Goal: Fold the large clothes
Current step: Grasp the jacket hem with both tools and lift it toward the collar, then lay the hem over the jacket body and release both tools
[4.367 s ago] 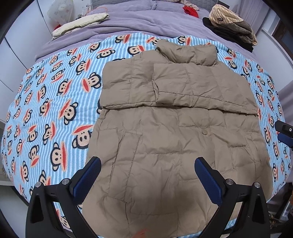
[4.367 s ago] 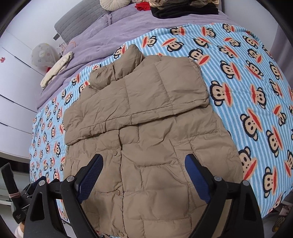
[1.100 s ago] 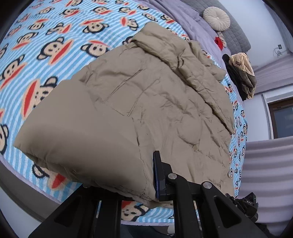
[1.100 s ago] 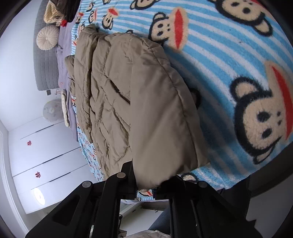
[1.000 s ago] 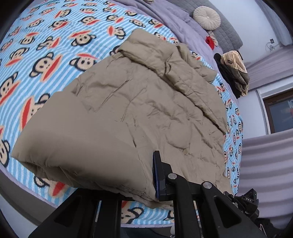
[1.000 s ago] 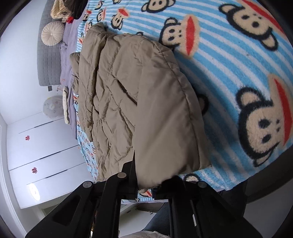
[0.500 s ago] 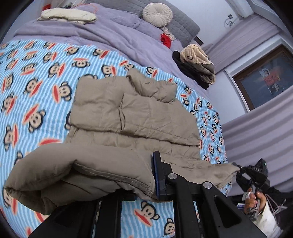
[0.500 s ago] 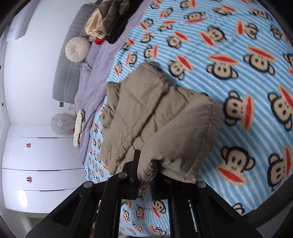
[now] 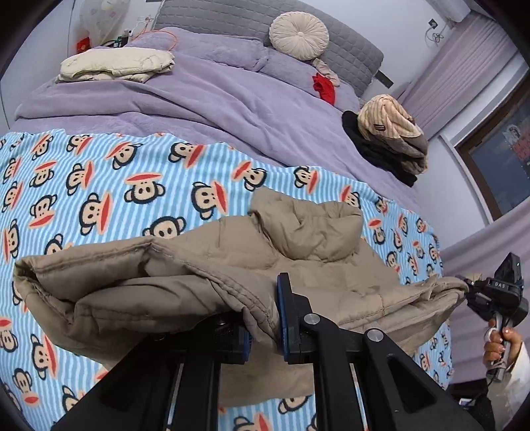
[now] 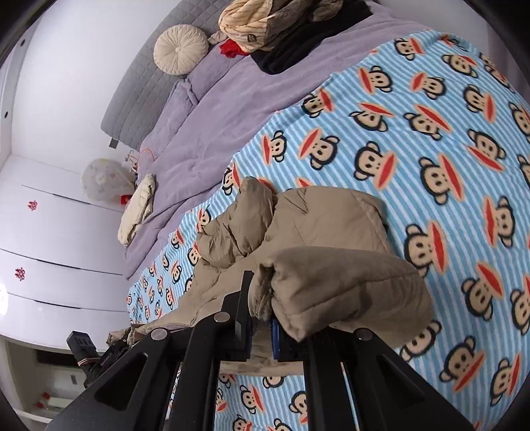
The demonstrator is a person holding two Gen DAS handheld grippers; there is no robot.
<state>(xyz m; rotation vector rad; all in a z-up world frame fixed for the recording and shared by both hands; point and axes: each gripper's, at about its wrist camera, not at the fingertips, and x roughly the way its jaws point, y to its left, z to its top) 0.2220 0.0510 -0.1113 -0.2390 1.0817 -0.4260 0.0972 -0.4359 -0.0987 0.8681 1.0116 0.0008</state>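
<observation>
A tan puffer jacket point(image 9: 314, 265) lies on the blue monkey-print blanket point(image 9: 99, 185), its bottom hem lifted off the bed and carried over its upper half. My left gripper point(image 9: 265, 328) is shut on the hem's left corner. My right gripper point(image 10: 261, 325) is shut on the hem's right corner; the jacket point(image 10: 324, 238) bunches up in front of it. The right gripper and the hand holding it also show in the left wrist view point(image 9: 497, 298). The collar point(image 9: 308, 225) is crumpled at the far end.
A purple duvet point(image 9: 198, 99) covers the bed's far half. On it lie a folded cream garment point(image 9: 116, 64), a round cushion point(image 9: 298, 31), a red item point(image 9: 324, 88) and a pile of dark and striped clothes point(image 9: 387, 139). White wardrobe doors point(image 10: 49, 248) stand at the left.
Both grippers closed on the jacket's bottom hem, then lifted it and carried it forward toward the collar. In the last half second the hem moved further over the upper half.
</observation>
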